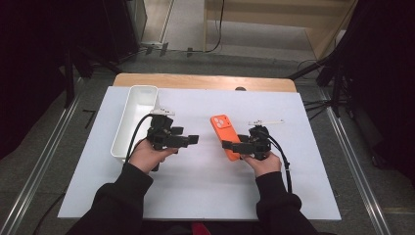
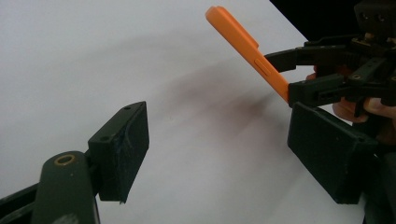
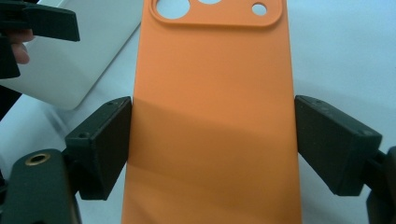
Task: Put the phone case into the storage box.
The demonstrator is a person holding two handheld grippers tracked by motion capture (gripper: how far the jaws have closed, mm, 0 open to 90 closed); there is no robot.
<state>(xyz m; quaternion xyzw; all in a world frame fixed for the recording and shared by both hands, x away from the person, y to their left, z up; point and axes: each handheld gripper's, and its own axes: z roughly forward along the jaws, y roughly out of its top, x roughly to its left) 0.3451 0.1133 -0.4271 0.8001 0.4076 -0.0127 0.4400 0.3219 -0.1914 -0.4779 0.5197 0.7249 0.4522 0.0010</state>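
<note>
The orange phone case (image 1: pixel 225 136) is clamped across its width by the right gripper (image 1: pixel 241 145), tilted up off the table (image 1: pixel 205 196), its long axis pointing away. The left gripper (image 1: pixel 192 139), fingers apart and empty, is held beside the white bin (image 1: pixel 134 120), left of the case.

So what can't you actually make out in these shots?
- Orange phone case, right gripper view: lower end cut off by the bottom edge.
- Same case, high view: near end hidden behind the right gripper.
- White bin, high view: near end hidden by the left gripper.
- Small white strip, high view: too small to identify.
</note>
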